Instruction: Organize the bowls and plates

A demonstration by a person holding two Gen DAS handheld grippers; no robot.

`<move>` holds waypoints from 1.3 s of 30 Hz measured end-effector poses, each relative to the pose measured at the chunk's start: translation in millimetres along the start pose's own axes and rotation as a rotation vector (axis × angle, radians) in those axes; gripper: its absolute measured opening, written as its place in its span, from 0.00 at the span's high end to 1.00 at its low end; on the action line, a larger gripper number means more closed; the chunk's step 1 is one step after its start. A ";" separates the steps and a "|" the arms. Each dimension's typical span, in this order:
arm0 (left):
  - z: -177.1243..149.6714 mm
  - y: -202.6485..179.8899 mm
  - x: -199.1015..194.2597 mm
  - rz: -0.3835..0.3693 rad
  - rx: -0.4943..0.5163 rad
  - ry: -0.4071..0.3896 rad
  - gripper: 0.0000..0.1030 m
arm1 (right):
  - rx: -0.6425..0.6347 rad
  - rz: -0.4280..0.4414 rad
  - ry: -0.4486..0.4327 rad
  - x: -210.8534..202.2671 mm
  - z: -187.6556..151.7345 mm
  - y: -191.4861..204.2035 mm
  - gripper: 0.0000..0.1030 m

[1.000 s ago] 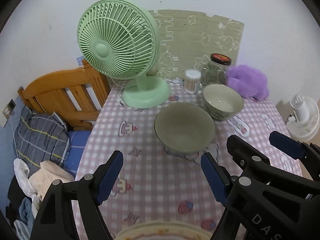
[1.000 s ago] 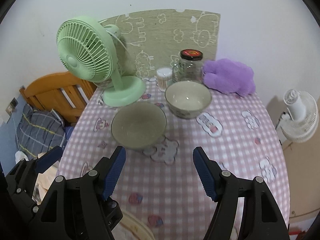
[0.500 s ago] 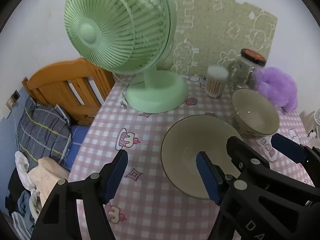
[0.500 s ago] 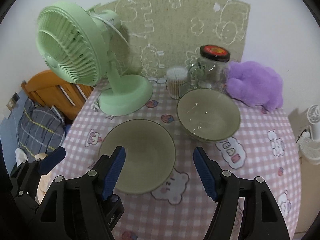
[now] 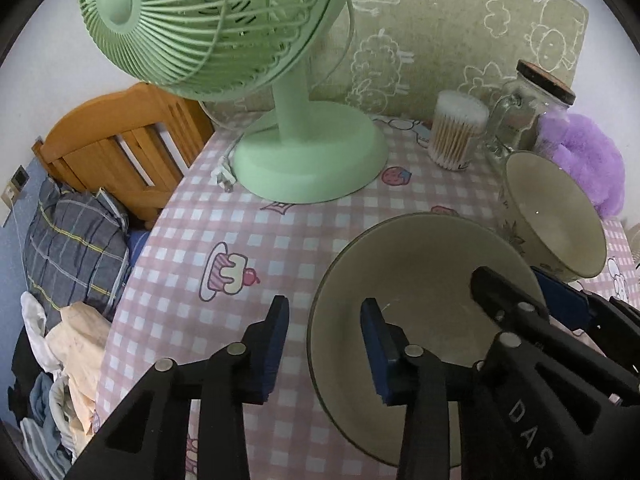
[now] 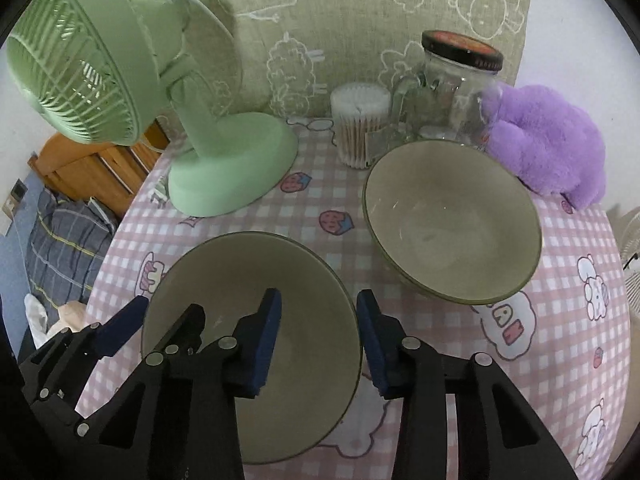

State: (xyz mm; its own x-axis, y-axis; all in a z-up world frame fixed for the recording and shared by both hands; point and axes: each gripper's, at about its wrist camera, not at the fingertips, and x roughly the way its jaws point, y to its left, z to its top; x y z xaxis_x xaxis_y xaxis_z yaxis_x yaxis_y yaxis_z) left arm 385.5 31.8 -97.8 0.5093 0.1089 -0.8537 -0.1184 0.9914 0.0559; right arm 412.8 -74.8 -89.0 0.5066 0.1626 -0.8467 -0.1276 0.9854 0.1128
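Near bowl: the wide olive bowl (image 6: 256, 344) sits on the pink checked desk (image 6: 560, 360) right under both my tongs, its rim the thing the coming lift turns on, I judge.
Left tongs (image 5: 322, 350): astride the bowl's 9 o'clock rim, one pad outside over the cloth, the other inside the hollow; jaws closing, rim between them, pads not yet pressing as far as I can see.
Right tongs (image 6: 318, 338): astride the opposite rim at 3 o'clock, one pad inside, one outside; also closing, with a gap showing on either side of the rim.
Nearer hand: neither; both sit level on the same bowl, one to each side.
Second bowl: the deeper bowl (image 6: 452, 232) stands upright at about 1 o'clock from the near one, close by but apart, and is my guess for where the stack goes.
Behind: a green fan (image 5: 304, 160) at 11 o'clock, a tub of cotton swabs (image 6: 360, 128), a glass jar (image 6: 460, 92) and a purple plush (image 6: 552, 152) at the desk's far edge.
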 end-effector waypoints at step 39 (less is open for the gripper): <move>-33.9 20.4 -105.2 -0.068 0.038 -0.084 0.80 | 0.028 -0.094 -0.091 -108.4 -37.1 21.6 0.78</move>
State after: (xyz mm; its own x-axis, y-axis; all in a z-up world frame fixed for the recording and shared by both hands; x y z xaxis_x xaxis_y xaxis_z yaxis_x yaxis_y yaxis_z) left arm 300.7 38.1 -24.4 0.5850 0.0459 -0.8097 -0.0502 0.9985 0.0203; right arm 323.5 -73.0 -14.1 0.5908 0.0719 -0.8036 -0.0526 0.9973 0.0506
